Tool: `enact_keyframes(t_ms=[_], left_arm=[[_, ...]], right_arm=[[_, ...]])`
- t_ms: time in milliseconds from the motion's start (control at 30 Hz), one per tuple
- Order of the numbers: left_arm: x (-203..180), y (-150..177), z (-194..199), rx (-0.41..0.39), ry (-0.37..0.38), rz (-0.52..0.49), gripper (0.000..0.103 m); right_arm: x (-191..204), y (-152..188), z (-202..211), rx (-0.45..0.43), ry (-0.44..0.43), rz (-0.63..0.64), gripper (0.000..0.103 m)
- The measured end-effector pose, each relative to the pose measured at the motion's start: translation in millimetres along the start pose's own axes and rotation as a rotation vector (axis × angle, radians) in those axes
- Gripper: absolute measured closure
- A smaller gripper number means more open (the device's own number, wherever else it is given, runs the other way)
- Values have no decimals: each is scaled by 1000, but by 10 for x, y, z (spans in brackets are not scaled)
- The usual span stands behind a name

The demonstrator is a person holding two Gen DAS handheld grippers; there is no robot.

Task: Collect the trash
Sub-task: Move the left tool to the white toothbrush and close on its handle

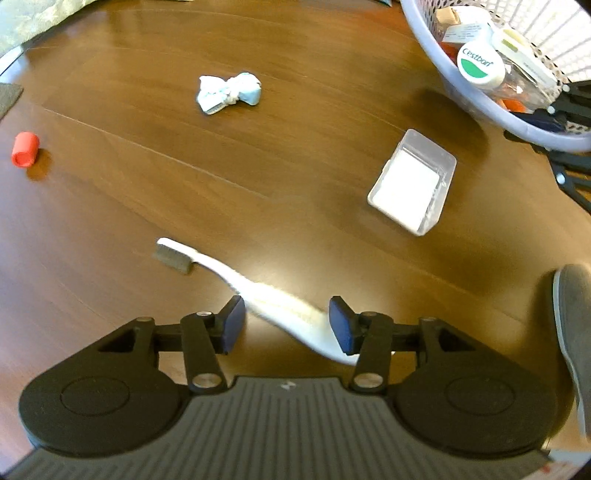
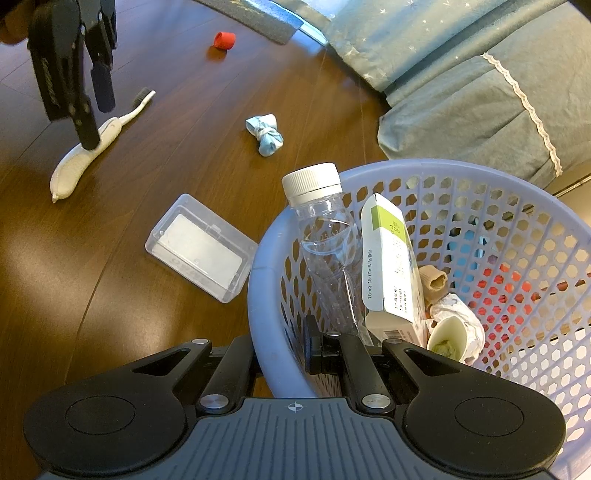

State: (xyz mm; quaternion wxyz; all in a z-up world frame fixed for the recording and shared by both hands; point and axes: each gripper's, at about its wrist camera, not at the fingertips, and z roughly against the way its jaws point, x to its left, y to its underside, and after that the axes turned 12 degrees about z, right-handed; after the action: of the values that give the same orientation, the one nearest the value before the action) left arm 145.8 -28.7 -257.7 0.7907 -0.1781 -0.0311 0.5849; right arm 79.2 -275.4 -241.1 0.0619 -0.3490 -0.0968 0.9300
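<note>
A white toothbrush (image 1: 236,277) with grey bristles lies on the wooden floor. Its handle runs between the fingers of my open left gripper (image 1: 288,325), which hovers just over it; in the right wrist view the left gripper (image 2: 96,122) stands over the toothbrush (image 2: 79,162). My right gripper (image 2: 282,354) is shut on the rim of a lavender mesh basket (image 2: 258,266). The basket (image 1: 480,110) holds a clear bottle (image 2: 325,236), a carton (image 2: 388,258) and a paper cup (image 2: 448,338). A crumpled blue wad (image 1: 229,92), a red cap (image 1: 25,149) and a clear plastic box (image 1: 412,182) lie loose on the floor.
Blue bedding (image 2: 461,74) hangs down beyond the basket at the upper right. A grey mat (image 2: 258,22) lies at the far edge near the red cap (image 2: 224,40). A grey slipper (image 1: 576,332) sits close to the left gripper's right side.
</note>
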Motion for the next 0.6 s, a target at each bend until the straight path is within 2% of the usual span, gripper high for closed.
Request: enact_keyframes(t_ms=[100,200,300,400,467,600], left_arm=[[-142,34,-44,-14,-80,-118,52],[-114,89,24,-39,-141,-197,52],[54,149,67,-37,-159,-152,52],[167,207,77,-33,-138,-99,54],[159,235,74,-36,-132,-106,59],[96,276,54,-40,-126,-160,62]], right_arm=[[-6,12,4,-1,-1,-3,99],[-17,16,-3,-1,1,-9,99],[-14,8,-9,-2,2,-13,99],[-15,6,-9,-1,2,-13,99],[-14,8,-9,-1,2,-12,99],[-11,4,-10,-1,2,-8,99]])
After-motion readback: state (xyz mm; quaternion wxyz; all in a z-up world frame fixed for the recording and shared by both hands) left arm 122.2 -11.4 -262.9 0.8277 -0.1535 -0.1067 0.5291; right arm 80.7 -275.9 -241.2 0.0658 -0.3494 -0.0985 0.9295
